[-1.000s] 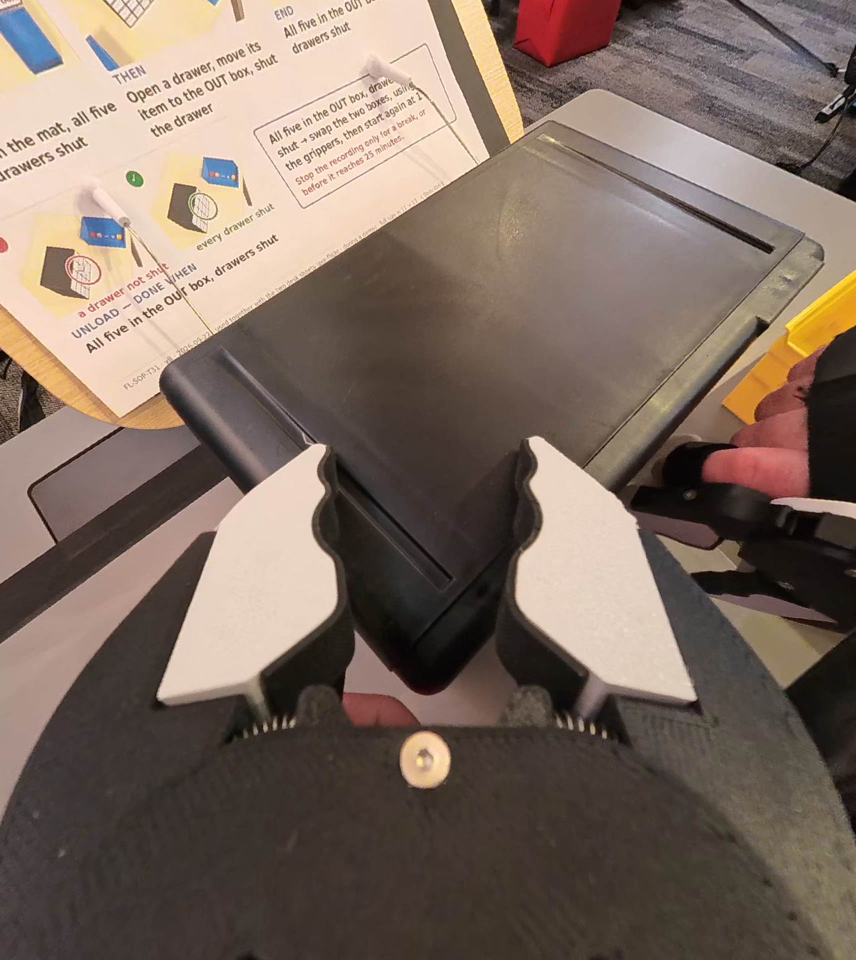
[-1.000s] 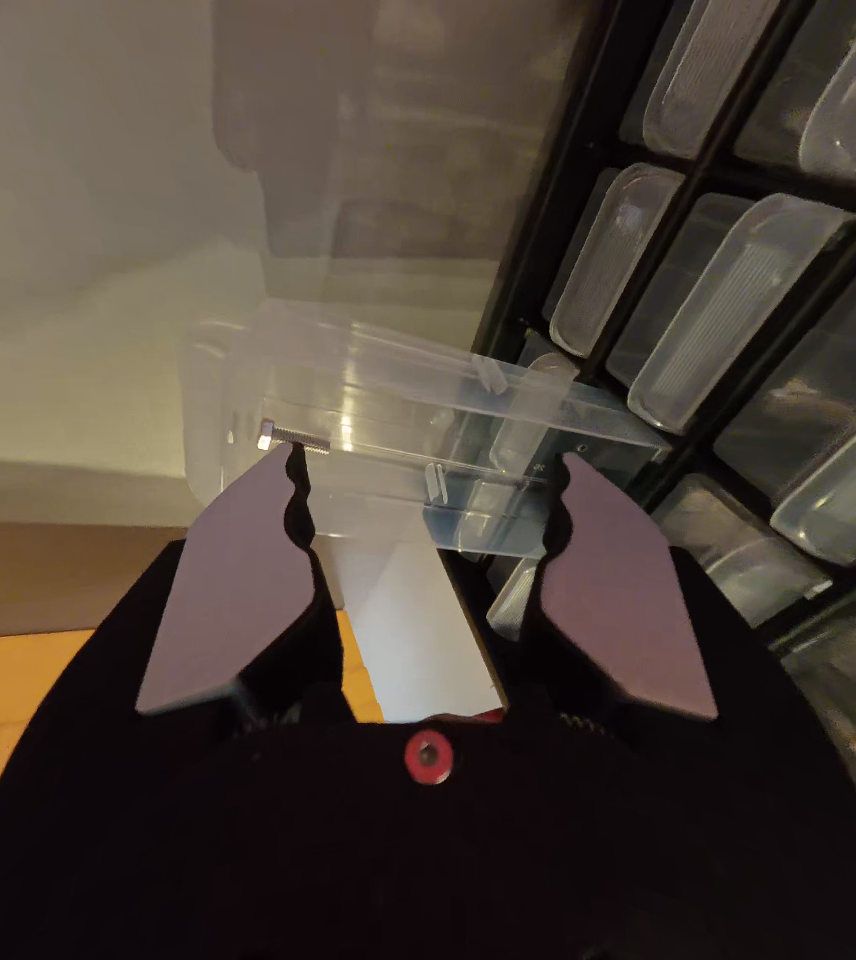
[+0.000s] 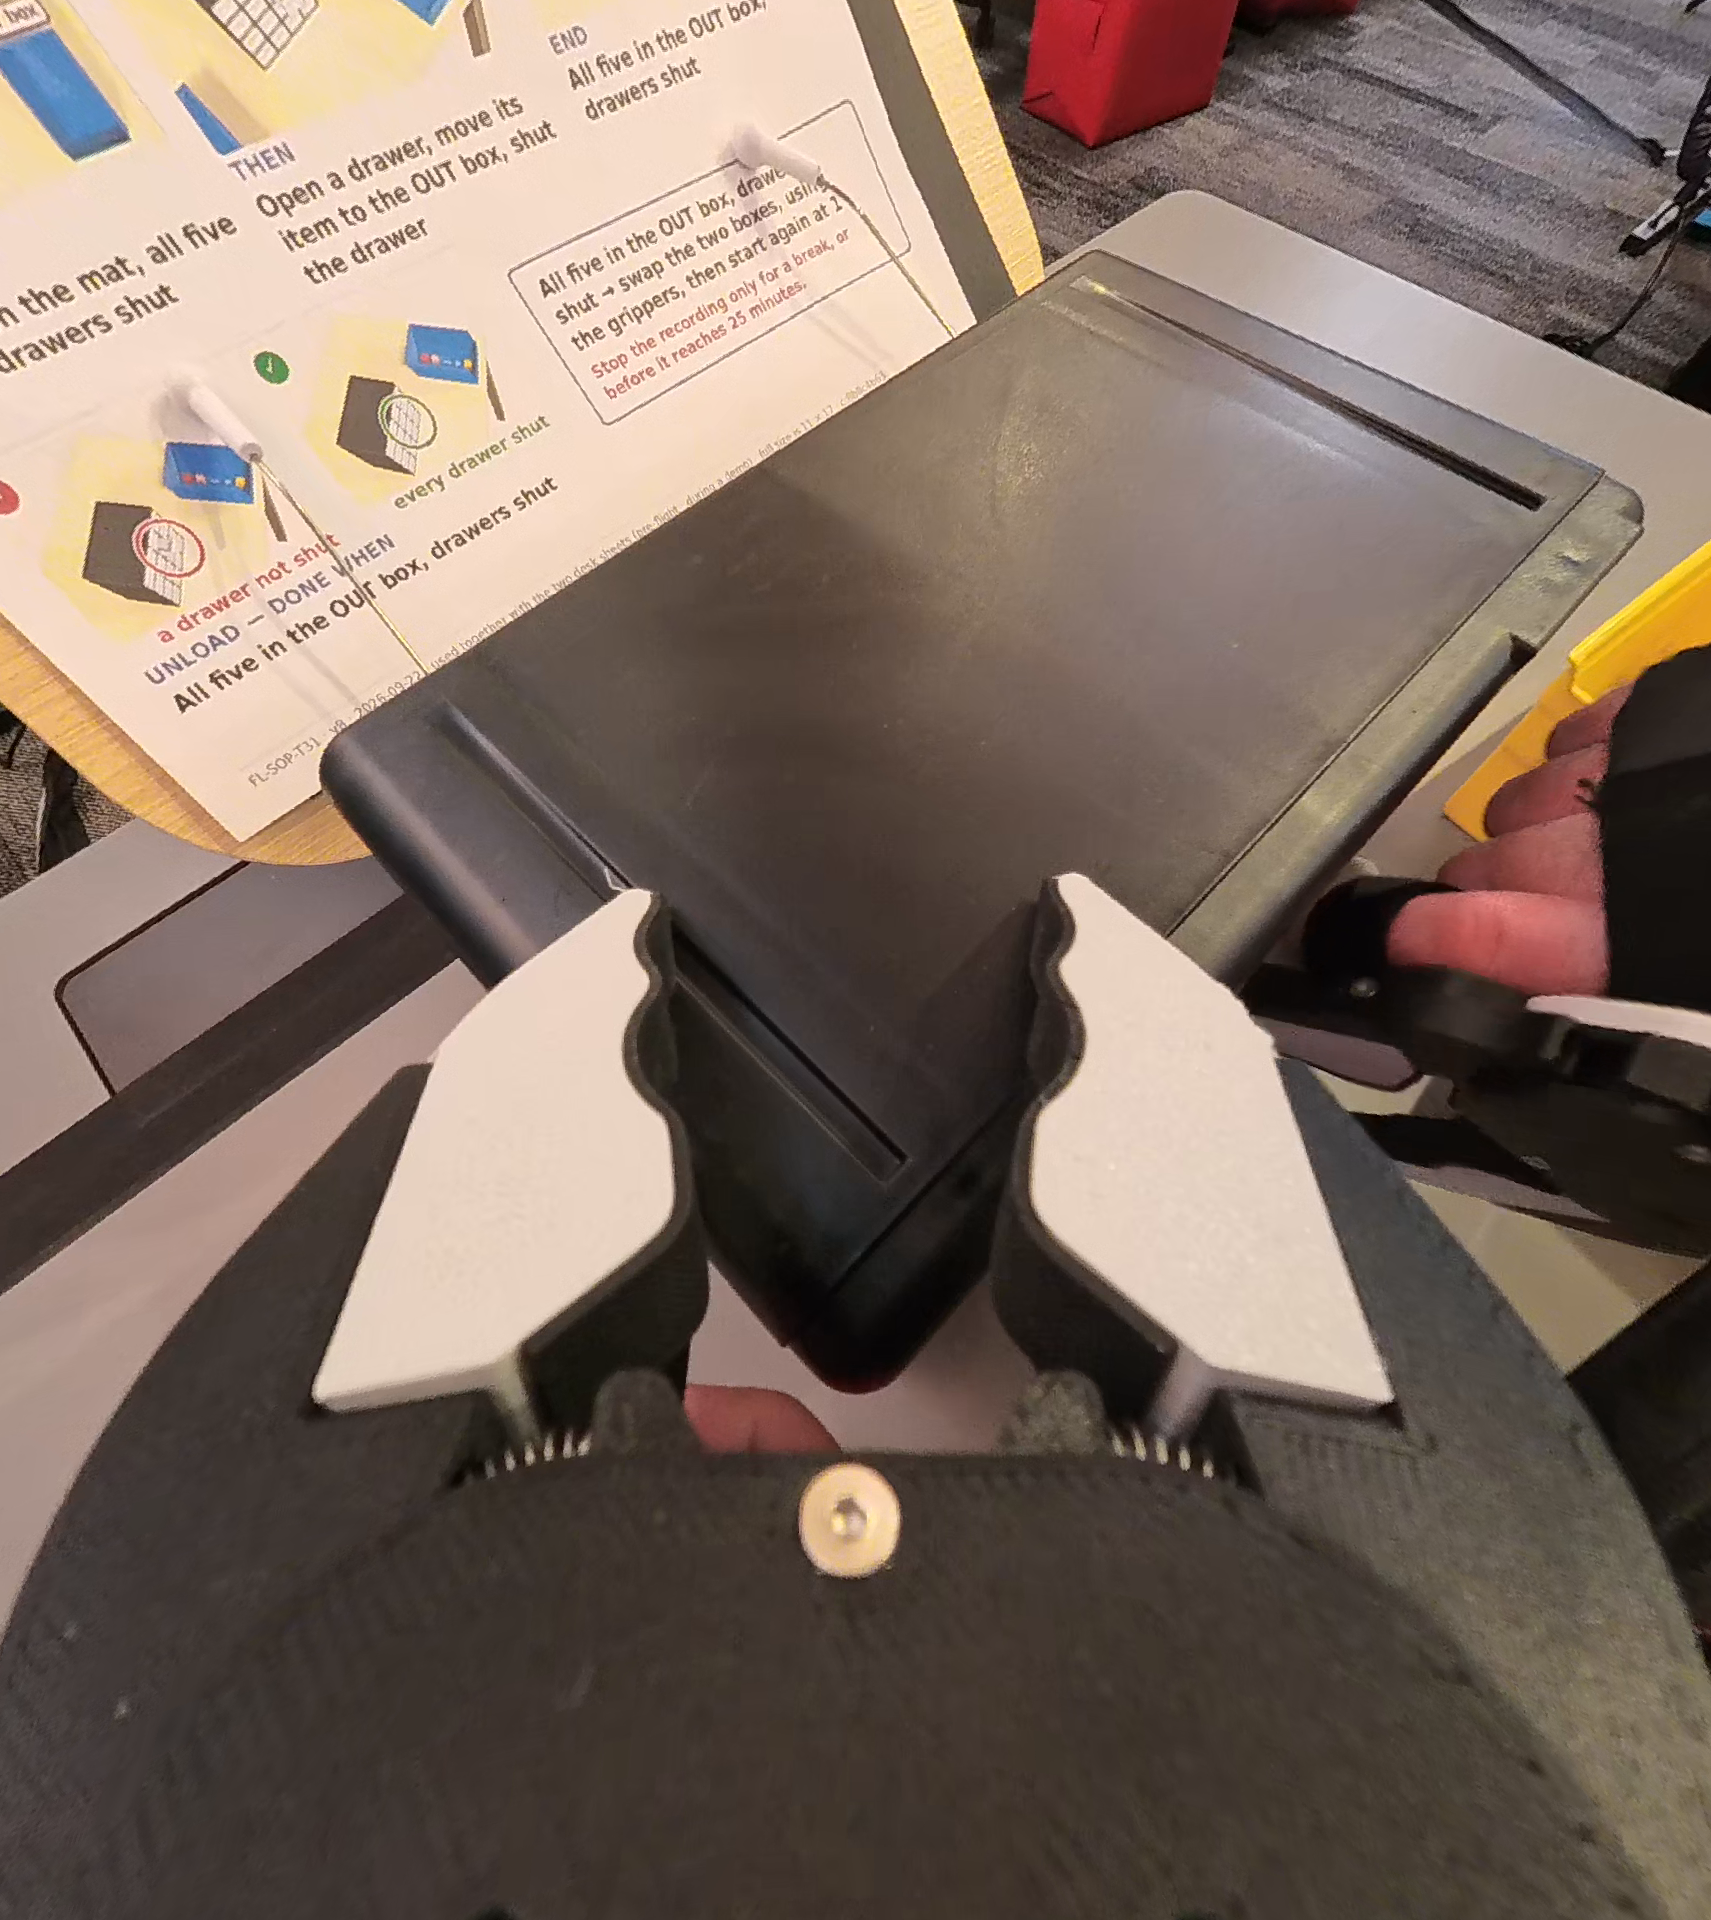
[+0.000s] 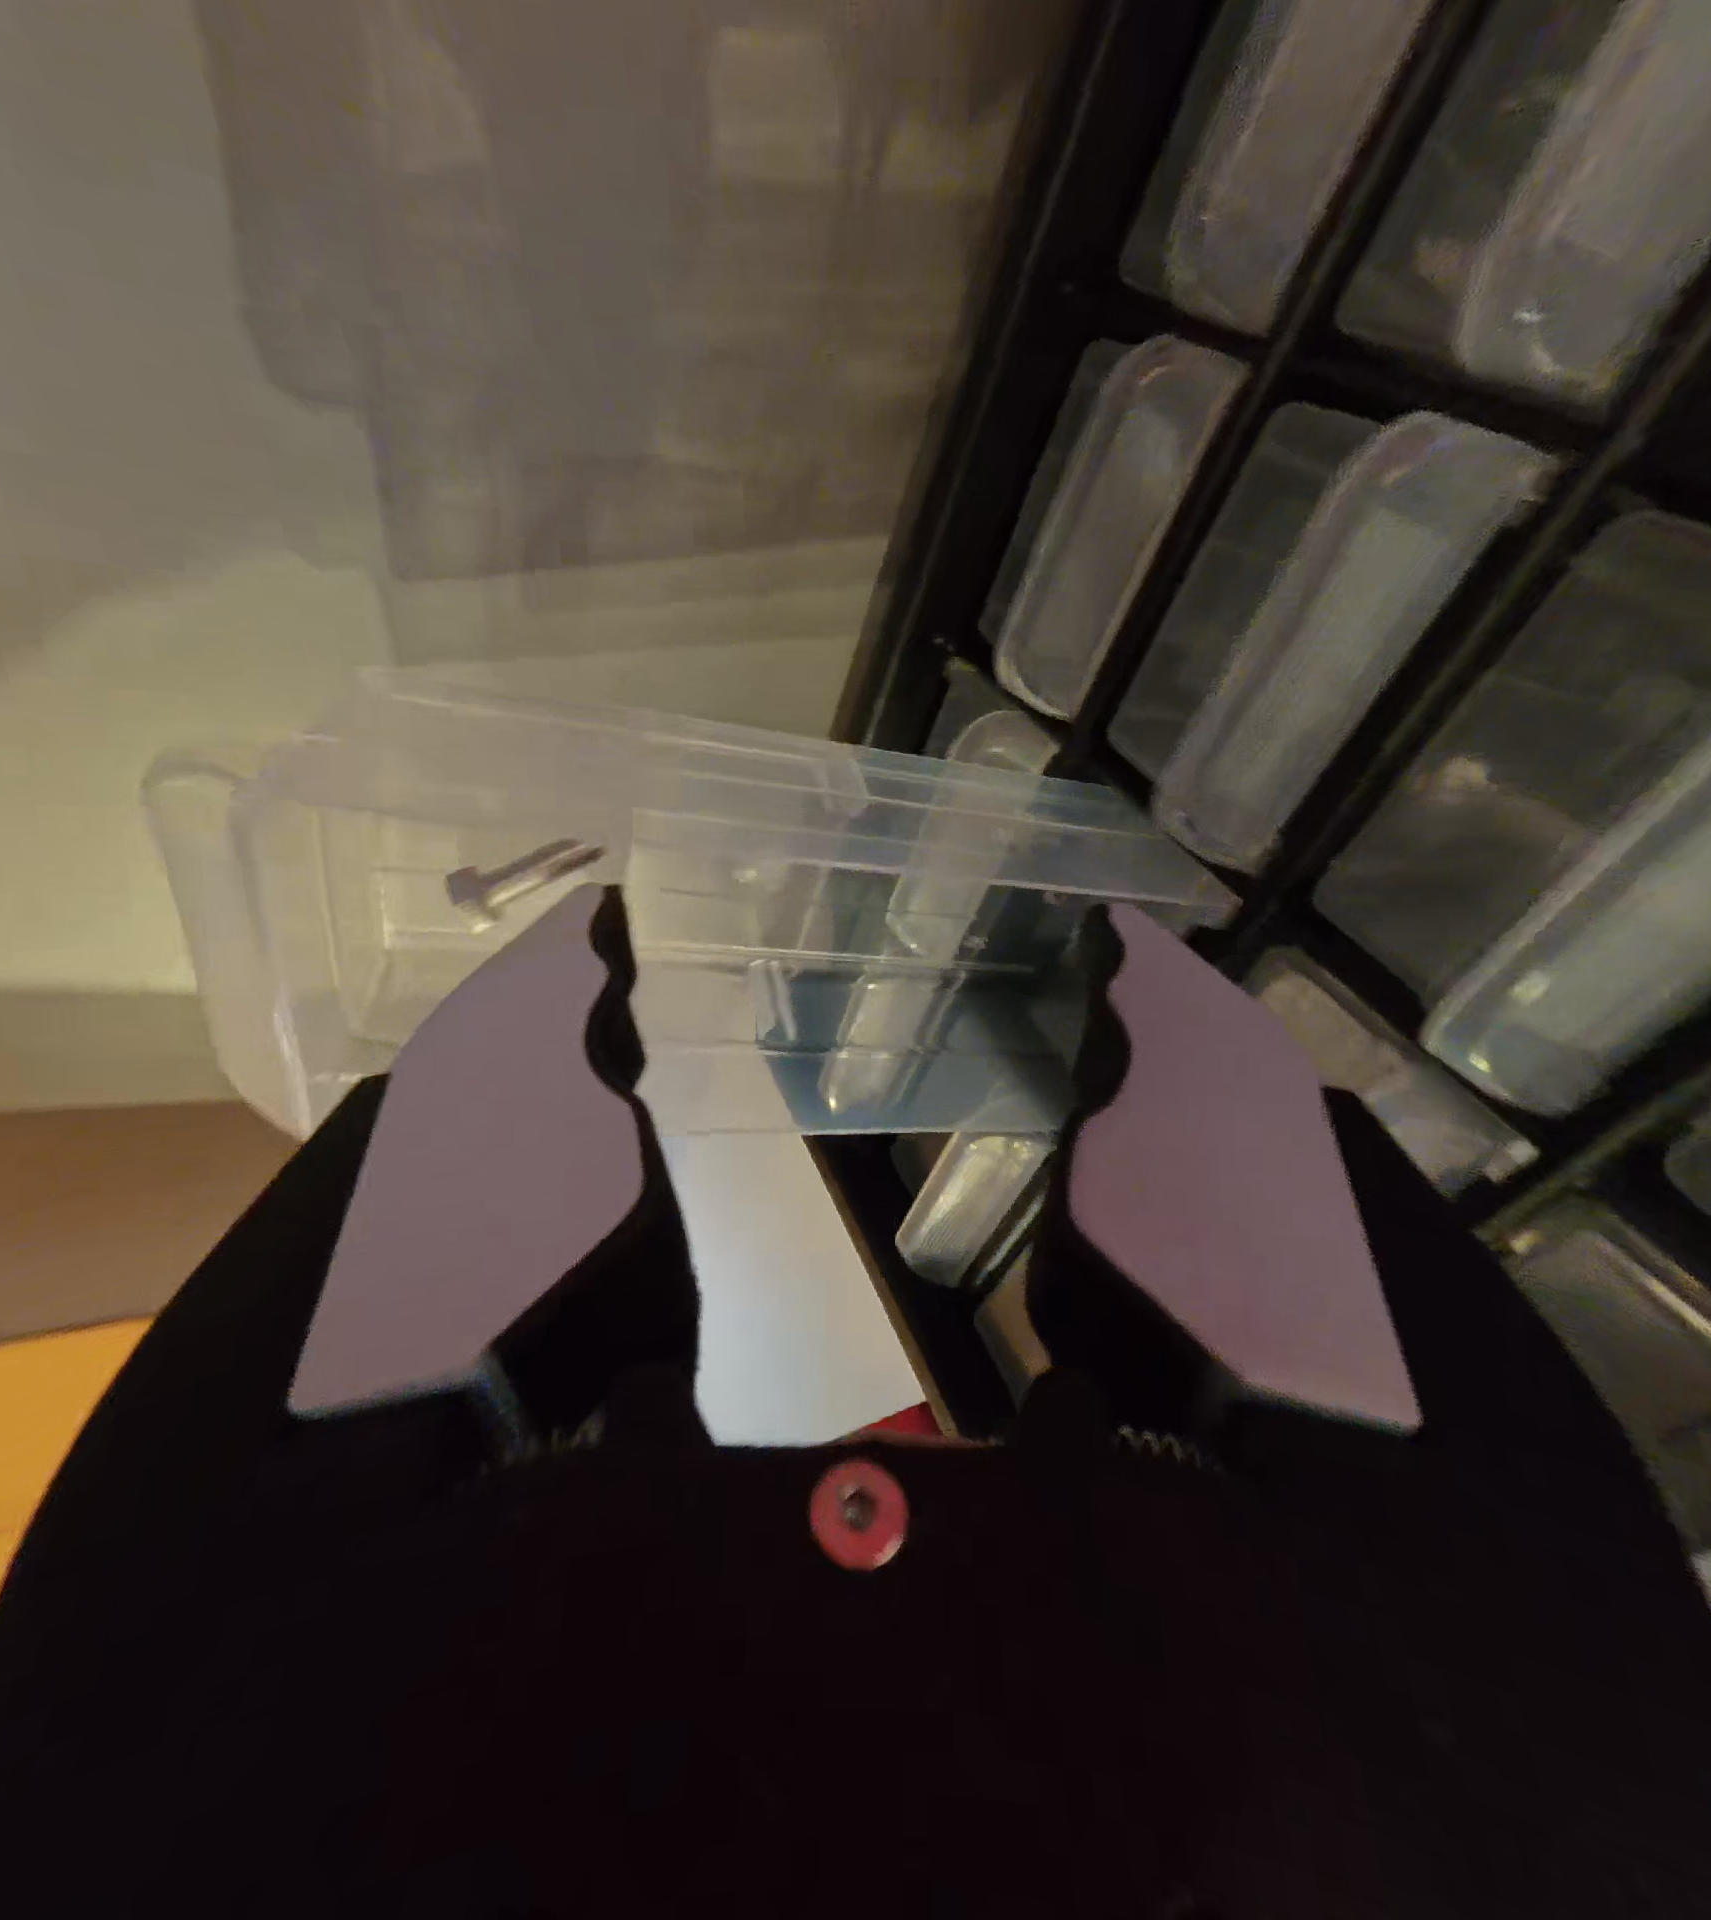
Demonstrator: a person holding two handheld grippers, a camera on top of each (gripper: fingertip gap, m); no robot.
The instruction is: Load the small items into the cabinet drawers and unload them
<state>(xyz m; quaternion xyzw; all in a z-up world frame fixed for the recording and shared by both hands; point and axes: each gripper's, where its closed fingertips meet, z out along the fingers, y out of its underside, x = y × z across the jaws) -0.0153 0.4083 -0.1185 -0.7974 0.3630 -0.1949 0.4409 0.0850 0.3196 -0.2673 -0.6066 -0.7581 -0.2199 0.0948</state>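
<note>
Left gripper (image 3: 851, 1049): fingers spread wide over the near corner of the black plastic cabinet top (image 3: 1090, 665); nothing is held, and contact with the cabinet cannot be told.
Right gripper (image 4: 856, 1023): fingers set wide apart, nothing gripped; a clear plastic drawer (image 4: 622, 894) pulled out of the cabinet is seen just beyond the tips.
Small metal bolt (image 4: 518, 881): lies inside the pulled-out drawer, near its front end.
Cabinet front (image 4: 1277, 343): a black grid frame filled with shut clear drawers, seen at the right.
Grey desk (image 3: 20, 997): carries the cabinet.
Printed instruction sheet (image 3: 331, 312): mounted on a wooden board behind the cabinet.
Yellow plastic box (image 3: 1682, 644): seen beside the cabinet, at the right edge.
</note>
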